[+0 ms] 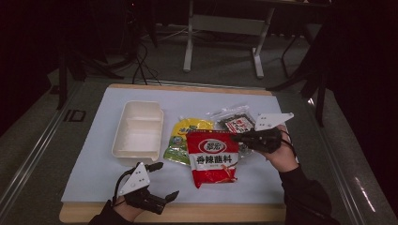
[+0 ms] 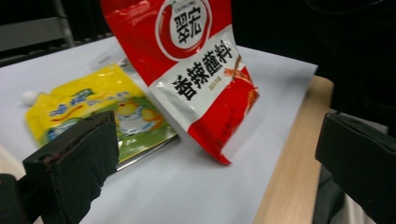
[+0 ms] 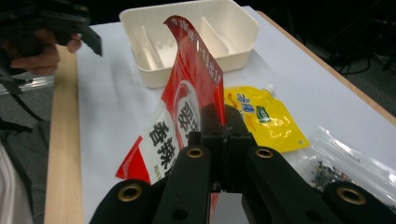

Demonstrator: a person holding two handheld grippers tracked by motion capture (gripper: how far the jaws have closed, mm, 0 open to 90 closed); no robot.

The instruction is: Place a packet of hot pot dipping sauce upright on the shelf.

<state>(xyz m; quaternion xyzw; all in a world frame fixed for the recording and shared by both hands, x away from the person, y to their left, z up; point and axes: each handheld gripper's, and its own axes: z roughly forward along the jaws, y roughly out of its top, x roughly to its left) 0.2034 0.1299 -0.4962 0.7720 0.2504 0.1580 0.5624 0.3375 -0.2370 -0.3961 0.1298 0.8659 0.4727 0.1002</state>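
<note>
A white sheet (image 1: 94, 154) covers the wooden table in a dark room. The right gripper (image 1: 236, 138) is clamped on the top edge of a red pouch (image 1: 213, 159) printed "翠宏" and "香辣蘸料", lifting it. Beyond its jaws sit a yellow spouted pouch (image 1: 184, 138) and a cream tray (image 1: 138, 129); a clear bag (image 1: 233, 121) lies beside them. The left gripper (image 1: 165, 180), jaws apart and holding nothing, faces the red pouch.

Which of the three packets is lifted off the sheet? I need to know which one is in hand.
The red packet: the right gripper pinches its top edge. The yellow pouch and the clear packet lie flat, untouched.
</note>
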